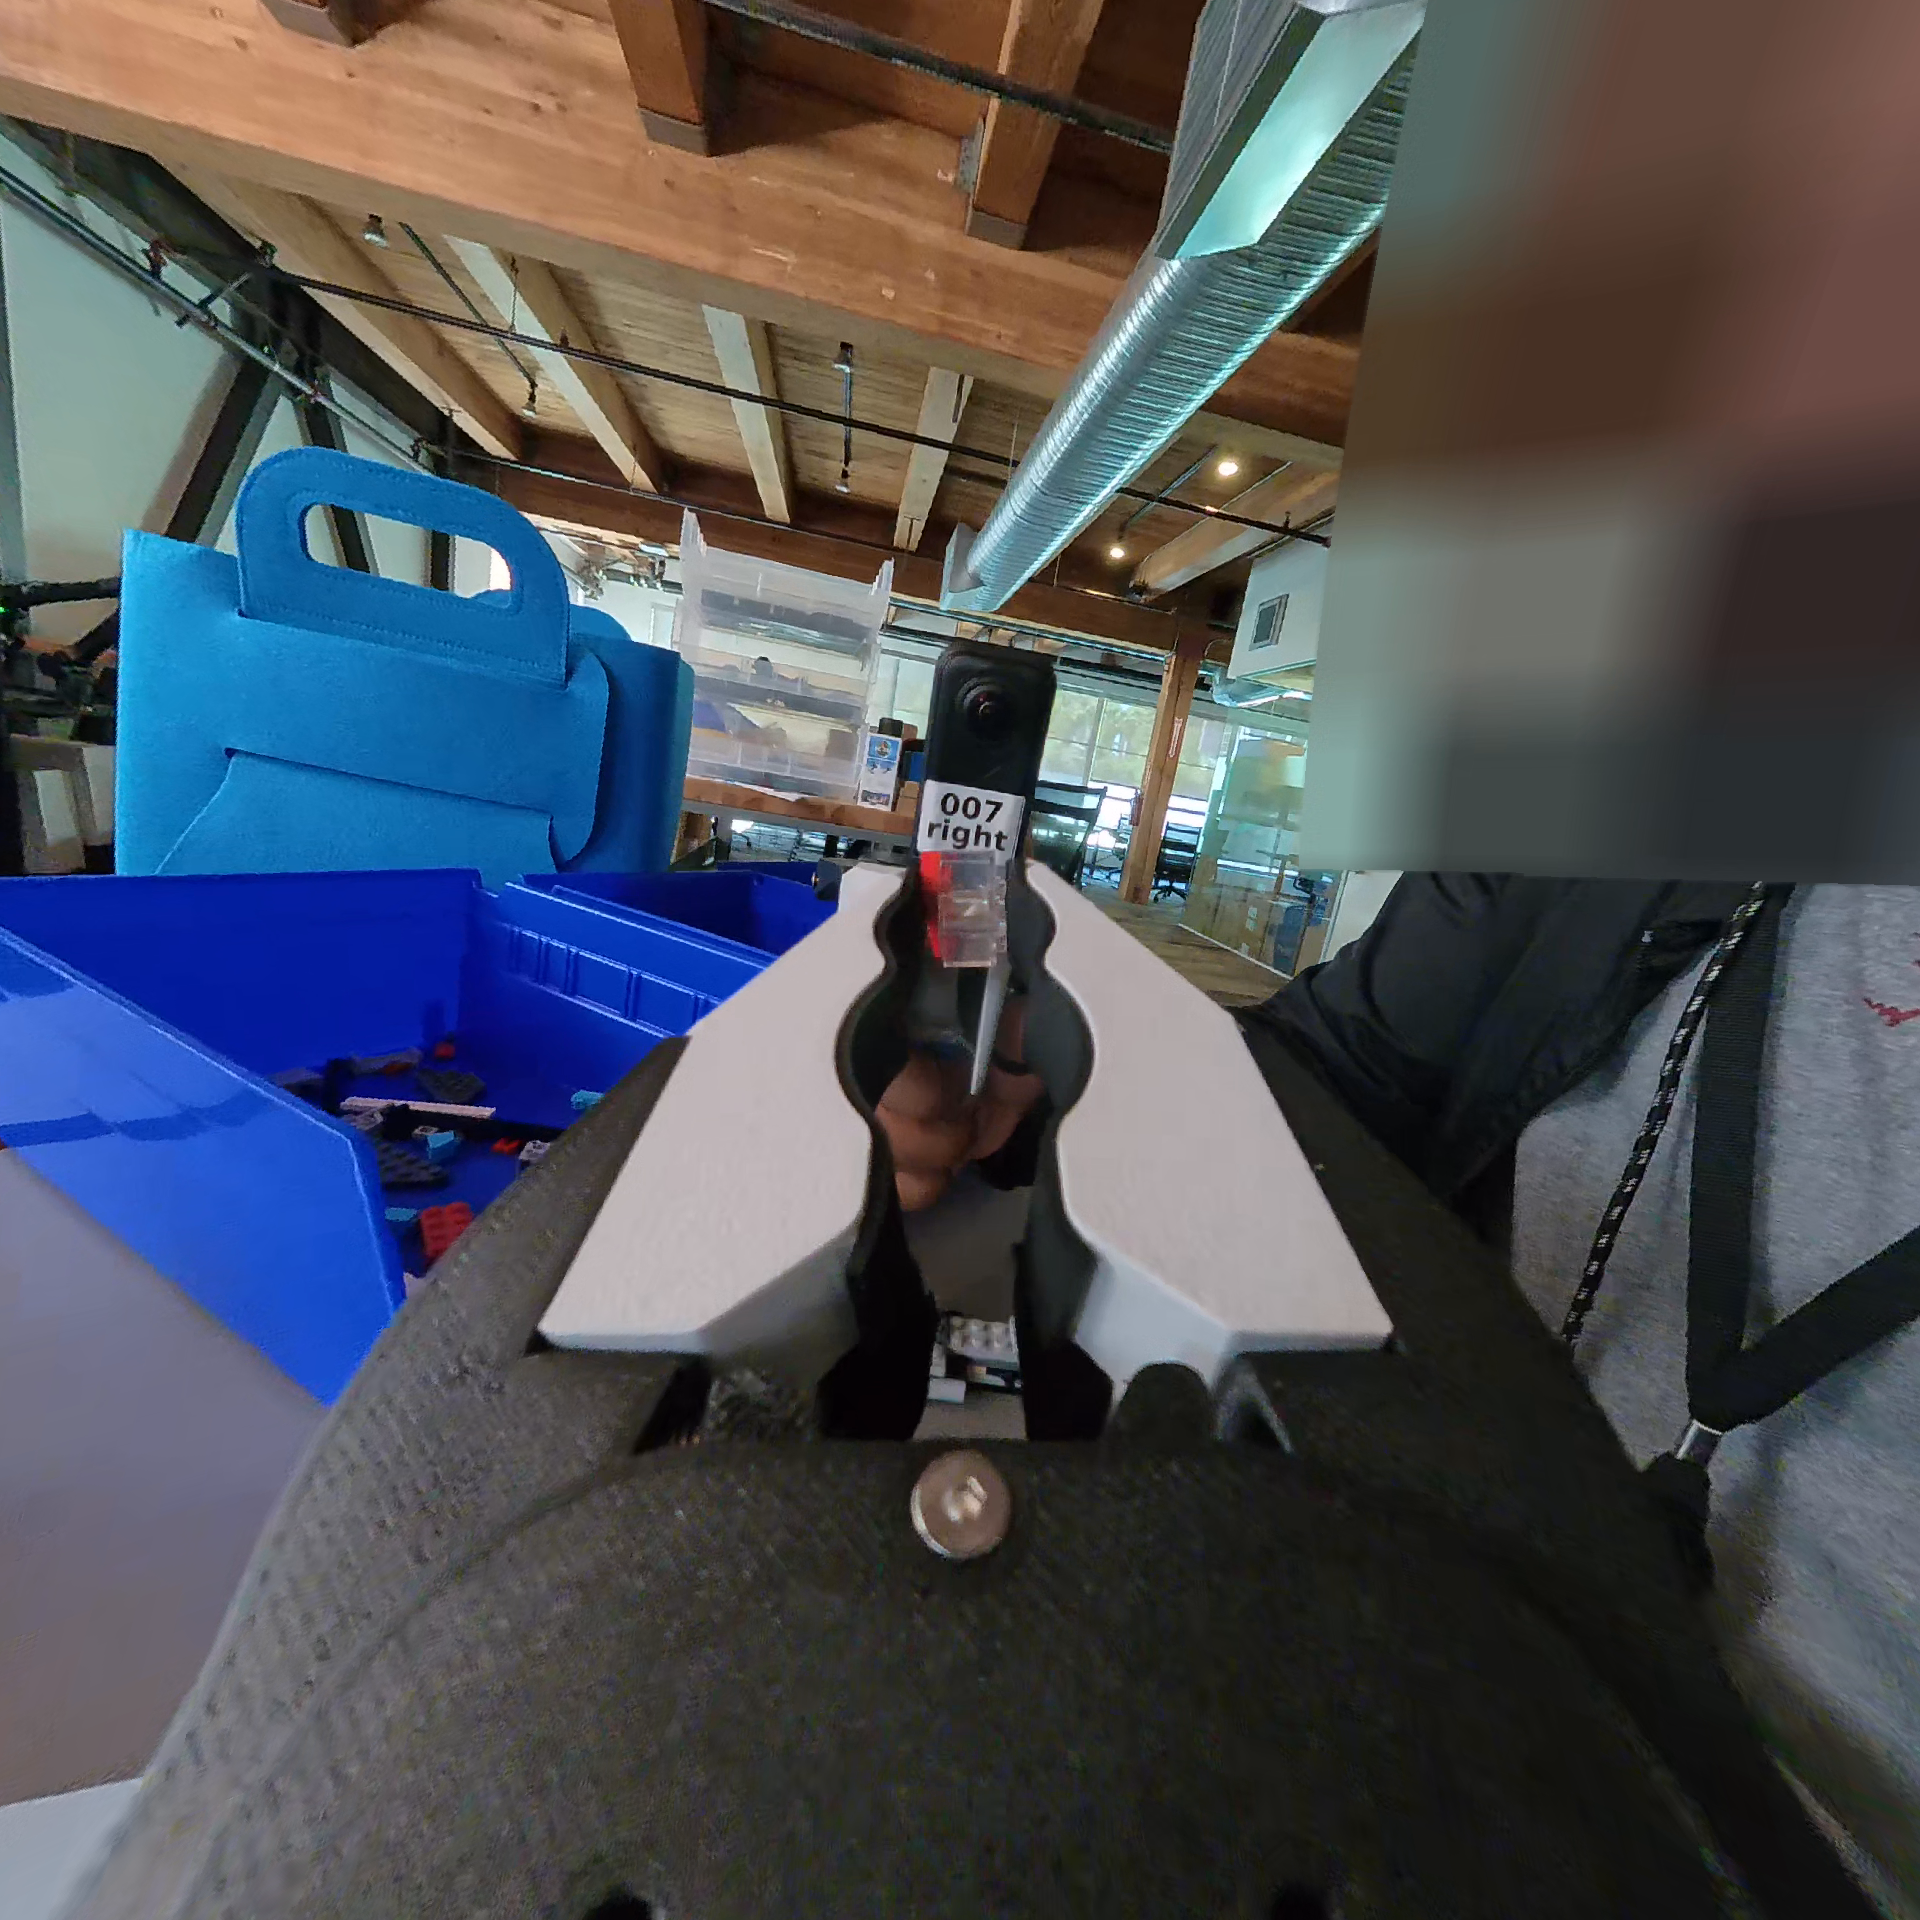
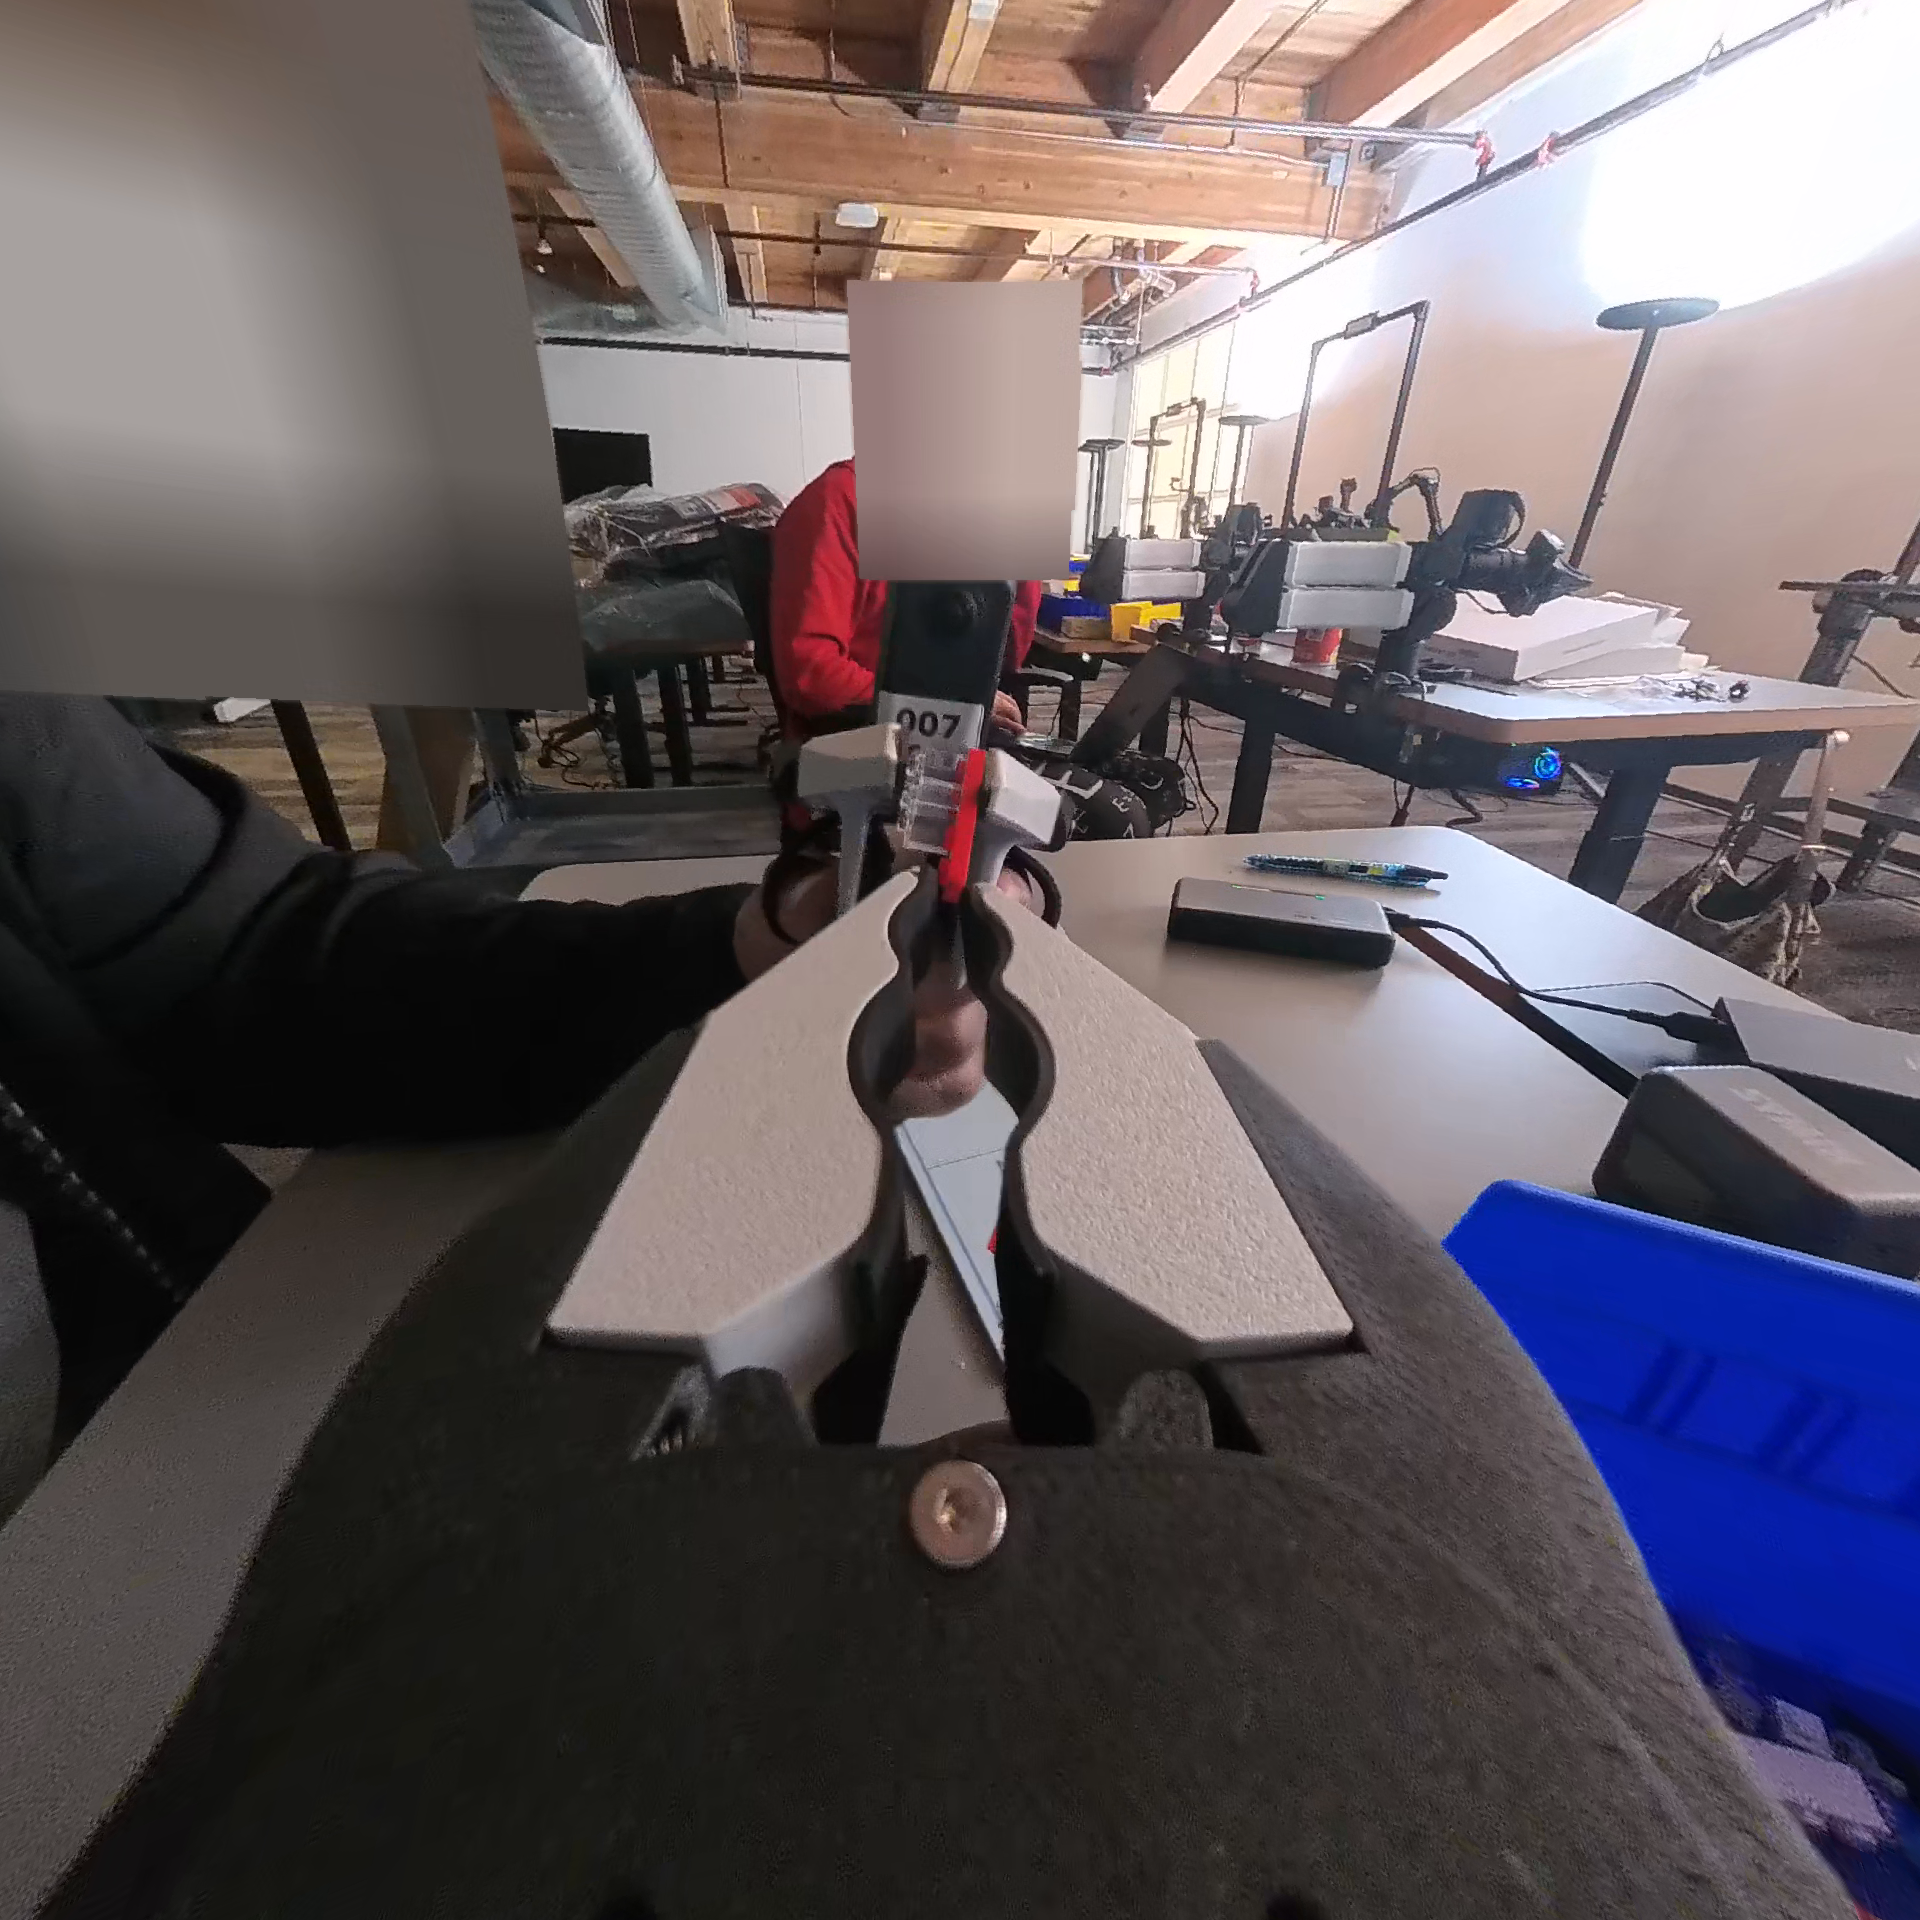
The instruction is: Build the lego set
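Note:
My left gripper [image 1: 966, 888] is shut on a clear brick [image 1: 975, 914] with a red plate [image 1: 932, 904] against its left side. In the right wrist view my right gripper [image 2: 948, 891] is shut on the lower end of the red plate [image 2: 964, 826]. The left gripper [image 2: 925, 792] faces it, tip to tip, and holds the clear brick [image 2: 923, 802] against the plate. Both are held up above the table. In the left wrist view only the right gripper's camera body [image 1: 989, 727] and the hand behind it show. Loose bricks [image 1: 416, 1127] lie in a blue bin [image 1: 208, 1164].
A blue felt bag [image 1: 364, 675] stands behind the bins. On the grey table [image 2: 1351, 1060] are a black power bank [image 2: 1283, 920] with a cable, a pen [image 2: 1340, 868] and a dark box [image 2: 1766, 1153]. A blue bin [image 2: 1714, 1403] is at the right. A white sheet [image 2: 956, 1195] lies below.

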Demonstrator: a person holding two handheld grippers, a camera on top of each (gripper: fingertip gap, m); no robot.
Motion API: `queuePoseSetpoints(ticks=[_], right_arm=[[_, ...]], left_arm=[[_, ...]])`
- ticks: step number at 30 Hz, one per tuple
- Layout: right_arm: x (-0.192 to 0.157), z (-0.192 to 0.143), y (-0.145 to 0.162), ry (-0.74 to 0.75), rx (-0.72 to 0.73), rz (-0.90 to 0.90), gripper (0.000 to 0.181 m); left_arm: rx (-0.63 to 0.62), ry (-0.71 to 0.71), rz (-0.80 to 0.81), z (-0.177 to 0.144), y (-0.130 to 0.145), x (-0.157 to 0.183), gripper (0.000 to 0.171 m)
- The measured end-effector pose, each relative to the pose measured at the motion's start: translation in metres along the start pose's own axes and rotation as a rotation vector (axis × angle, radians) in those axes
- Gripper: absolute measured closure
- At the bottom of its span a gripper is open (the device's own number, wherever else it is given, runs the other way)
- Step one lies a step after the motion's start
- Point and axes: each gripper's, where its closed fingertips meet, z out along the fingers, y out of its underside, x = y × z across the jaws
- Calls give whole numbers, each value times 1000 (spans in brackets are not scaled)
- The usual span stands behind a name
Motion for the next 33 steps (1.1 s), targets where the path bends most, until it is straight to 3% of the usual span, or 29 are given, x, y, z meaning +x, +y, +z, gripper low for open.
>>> queuePoseSetpoints(ticks=[6, 10, 14, 18, 20, 24, 28, 30, 33], right_arm=[[6, -5, -5, 36, -9, 48, 164], [10, -29, 3, 139, -140, 78, 155], [-14, -86, 53, 235, -330, 182, 154], [-62, -146, 114, 274, -555, 268, 154], [-81, -160, 130, 291, -637, 276, 152], [-106, -163, 143, 294, -761, 244, 149], [-106, -159, 158, 319, -863, 180, 151], [-102, -155, 157, 327, -854, 167, 161], [-98, -142, 144, 311, -789, 144, 161]], left_arm=[[61, -55, -26, -5, -9, -11, 156], [96, -168, -87, -15, -15, -32, 157], [96, -278, -299, -22, -7, -57, 157], [26, -345, -560, -21, 21, -68, 157], [-3, -370, -622, -19, 34, -69, 157], [-49, -380, -662, -13, 49, -69, 157], [-57, -377, -668, -12, 53, -68, 157], [-59, -376, -673, -12, 54, -68, 157], [-66, -372, -683, -13, 56, -68, 157]])
